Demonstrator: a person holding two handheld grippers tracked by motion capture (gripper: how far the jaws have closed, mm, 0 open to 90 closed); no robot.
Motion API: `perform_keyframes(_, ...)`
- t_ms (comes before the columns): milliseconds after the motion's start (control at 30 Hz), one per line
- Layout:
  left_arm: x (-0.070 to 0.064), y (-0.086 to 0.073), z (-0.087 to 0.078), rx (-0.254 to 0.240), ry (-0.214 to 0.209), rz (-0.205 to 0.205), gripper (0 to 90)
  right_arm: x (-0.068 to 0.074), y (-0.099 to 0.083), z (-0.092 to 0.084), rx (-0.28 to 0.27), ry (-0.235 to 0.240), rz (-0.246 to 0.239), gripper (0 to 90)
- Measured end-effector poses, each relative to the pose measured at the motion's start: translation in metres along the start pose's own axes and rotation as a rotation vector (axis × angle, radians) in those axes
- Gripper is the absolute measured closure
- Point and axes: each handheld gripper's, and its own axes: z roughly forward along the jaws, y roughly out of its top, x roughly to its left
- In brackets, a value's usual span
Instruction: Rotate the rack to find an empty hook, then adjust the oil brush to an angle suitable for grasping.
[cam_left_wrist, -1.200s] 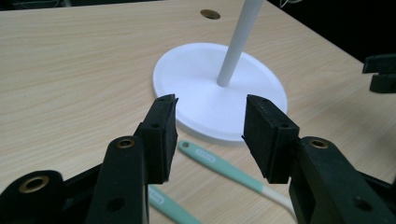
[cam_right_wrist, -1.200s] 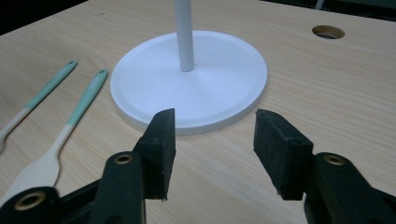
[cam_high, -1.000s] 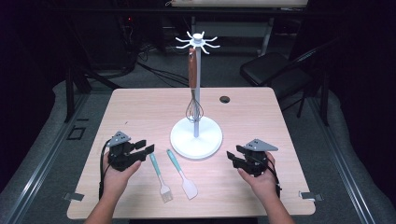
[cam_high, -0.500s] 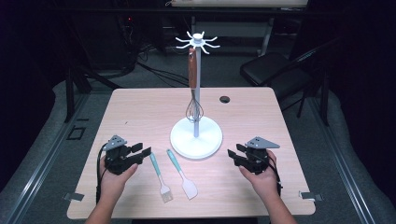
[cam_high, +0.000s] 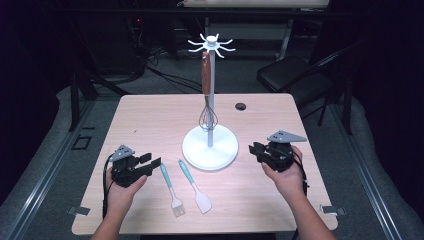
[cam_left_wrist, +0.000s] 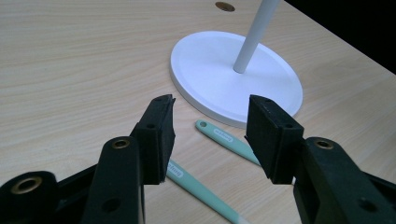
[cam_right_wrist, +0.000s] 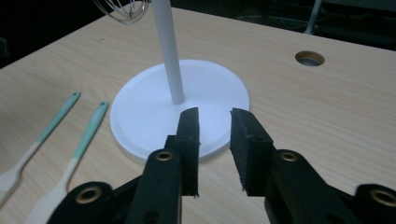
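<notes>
Wooden table (cam_high: 150, 120), dark room beyond. Left tongs (cam_high: 150, 164): near left, jaws apart, nothing between them, just left of the brush's handle. Teal-handled pastry brush (cam_high: 170, 188) and teal-handled spatula (cam_high: 195, 187): flat, side by side, near centre. White utensil stand (cam_high: 210, 147): centre, a whisk (cam_high: 206, 117) hanging from it. Right tongs (cam_high: 261, 151): near right, jaws just been closing, a narrow gap left, empty.

Dim lab or studio, lone wooden table (cam_high: 150, 115), floor cables (cam_high: 165, 75), black chair (cam_high: 295, 75), dark surroundings
</notes>
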Motion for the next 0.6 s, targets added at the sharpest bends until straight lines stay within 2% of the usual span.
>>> perform_keyframes(133,0.001,-0.001,-0.001,0.001,0.0,0.001,51.7,-0.004,0.016,-0.009,-0.043,-0.003,-0.019,85.3)
perform_keyframes(200,0.001,-0.001,-0.001,-0.001,0.003,-0.004,51.7,-0.005,0.024,-0.015,-0.088,0.001,-0.02,90.0)
perform_keyframes(433,0.002,0.0,-0.002,-0.004,0.003,-0.005,51.7,-0.004,0.051,-0.037,-0.28,0.033,-0.056,90.0)
perform_keyframes(500,0.002,0.0,-0.002,-0.003,0.002,-0.004,51.7,-0.003,0.063,-0.043,-0.312,0.057,-0.061,90.0)
perform_keyframes(600,0.002,0.0,-0.003,-0.006,0.002,-0.006,51.7,-0.003,0.079,-0.048,-0.356,0.074,-0.097,90.0)
